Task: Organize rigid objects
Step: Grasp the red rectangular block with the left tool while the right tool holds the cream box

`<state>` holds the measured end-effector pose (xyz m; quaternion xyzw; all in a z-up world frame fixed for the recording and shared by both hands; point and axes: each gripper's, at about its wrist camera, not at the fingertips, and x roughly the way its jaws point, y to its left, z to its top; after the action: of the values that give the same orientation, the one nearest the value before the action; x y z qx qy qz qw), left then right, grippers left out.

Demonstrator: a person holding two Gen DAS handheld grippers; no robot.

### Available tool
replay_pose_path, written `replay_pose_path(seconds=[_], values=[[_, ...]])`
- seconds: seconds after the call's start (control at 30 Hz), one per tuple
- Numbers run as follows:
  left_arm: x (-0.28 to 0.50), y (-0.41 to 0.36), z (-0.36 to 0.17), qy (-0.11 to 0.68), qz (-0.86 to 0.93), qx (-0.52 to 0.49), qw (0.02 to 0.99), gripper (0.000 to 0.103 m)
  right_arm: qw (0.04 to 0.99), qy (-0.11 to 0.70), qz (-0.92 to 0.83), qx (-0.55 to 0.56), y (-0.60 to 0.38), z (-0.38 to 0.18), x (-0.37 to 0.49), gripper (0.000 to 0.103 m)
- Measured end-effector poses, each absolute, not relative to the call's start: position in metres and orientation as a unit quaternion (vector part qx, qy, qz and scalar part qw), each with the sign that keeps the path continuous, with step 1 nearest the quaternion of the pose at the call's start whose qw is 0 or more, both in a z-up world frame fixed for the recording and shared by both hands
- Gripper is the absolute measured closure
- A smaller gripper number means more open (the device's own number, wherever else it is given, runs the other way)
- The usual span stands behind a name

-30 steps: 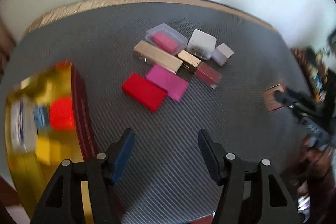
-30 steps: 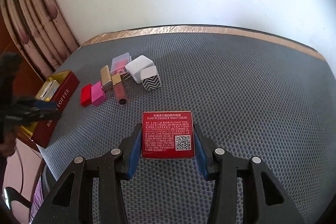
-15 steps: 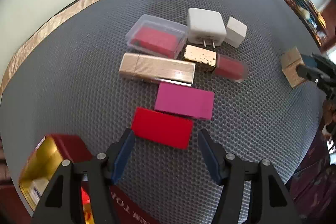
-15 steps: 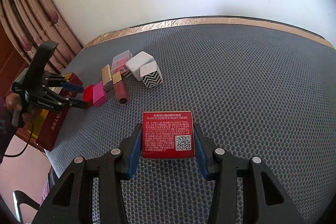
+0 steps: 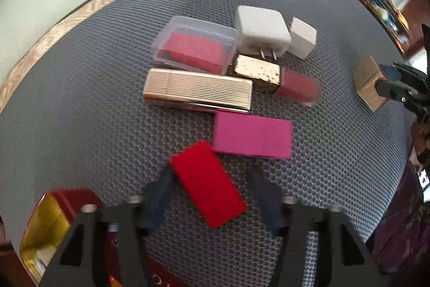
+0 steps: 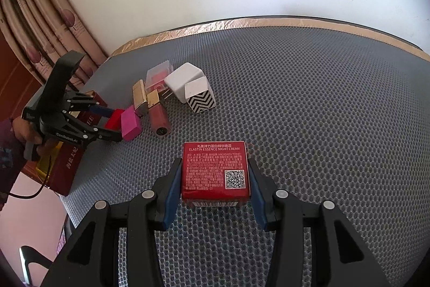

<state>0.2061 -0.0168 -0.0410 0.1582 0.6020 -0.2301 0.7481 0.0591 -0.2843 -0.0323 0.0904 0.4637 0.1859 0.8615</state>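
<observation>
Left tool [image 5: 208,186] open around a tilted red block [image 5: 208,186] on the grey desk [image 5: 80,104], pink block [image 5: 252,135] just beyond, right tool [image 6: 213,186] gripping a red cream box [image 6: 215,168].

Black hand-held gripper [image 6: 213,188] frames, blue finger pads [image 6: 172,191], silver screws, white "GenRobot-AI" lettering.

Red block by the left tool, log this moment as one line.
left tool: open, straddling red block | right tool: shut on red box | pink block: beside red block
</observation>
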Motion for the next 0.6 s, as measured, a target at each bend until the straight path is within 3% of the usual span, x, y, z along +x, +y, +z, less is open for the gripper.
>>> replay_pose_path(seconds=[0.03, 0.07, 0.27, 0.6], values=[[0.204, -0.016, -0.038, 0.603, -0.222, 0.146, 0.752, 0.071, 0.861, 0.464, 0.186, 0.092, -0.284, -0.032, 0.059, 0.06], [0.202, -0.013, -0.037, 0.605, -0.217, 0.134, 0.754, 0.072, 0.861, 0.465, 0.185, 0.092, -0.284, -0.032, 0.06, 0.06], [0.162, -0.006, -0.022, 0.593, -0.194, 0.107, 0.774, 0.073, 0.86, 0.465, 0.185, 0.098, -0.286, -0.033, 0.06, 0.06], [0.065, 0.045, 0.061, 0.532, -0.107, -0.029, 0.84, 0.073, 0.871, 0.445, 0.191, 0.086, -0.283, -0.014, 0.044, 0.06]])
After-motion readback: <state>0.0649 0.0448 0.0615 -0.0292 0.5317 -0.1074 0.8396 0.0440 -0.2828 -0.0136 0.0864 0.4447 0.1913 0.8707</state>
